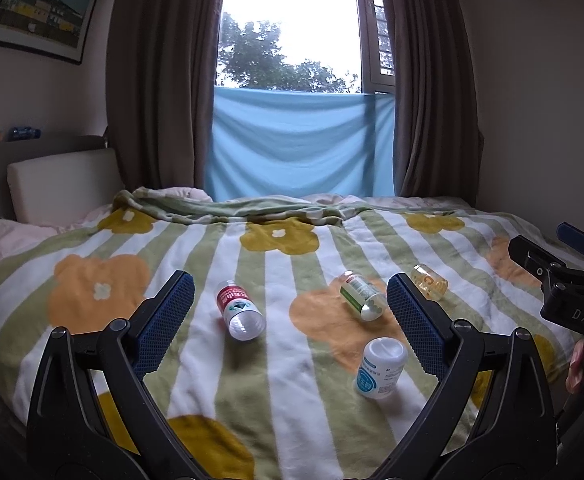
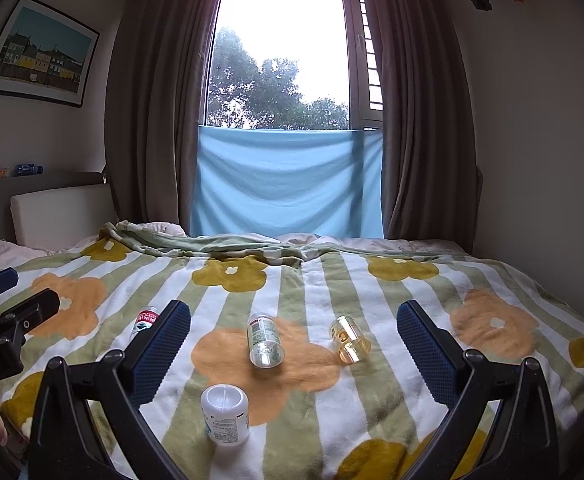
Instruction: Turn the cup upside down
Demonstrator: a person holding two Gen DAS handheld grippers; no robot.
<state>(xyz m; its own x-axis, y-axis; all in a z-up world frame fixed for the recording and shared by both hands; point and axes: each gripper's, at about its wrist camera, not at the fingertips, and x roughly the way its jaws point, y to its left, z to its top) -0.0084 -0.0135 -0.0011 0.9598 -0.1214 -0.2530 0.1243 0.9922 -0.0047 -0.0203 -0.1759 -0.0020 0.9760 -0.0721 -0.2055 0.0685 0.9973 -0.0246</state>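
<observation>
Cup [image 2: 349, 339] lies on its side on the bed blanket [image 2: 331, 280], mouth toward camera, right of the green-label bottle [image 2: 264, 339], apart from it. White bottle [image 2: 224, 414] stands nearer than the green one; red-label bottle [image 1: 239, 314] lies to its left. Right gripper [image 2: 293, 344] fingers apart, empty, above the blanket. Left gripper [image 1: 290, 322] fingers apart, also empty.

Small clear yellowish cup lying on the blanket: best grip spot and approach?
Grip the small clear yellowish cup across its round side wall at mid-body, from above. It lies on its side on the blanket, mouth toward the camera, so the walls are exposed. The open right claw is nearest.
</observation>
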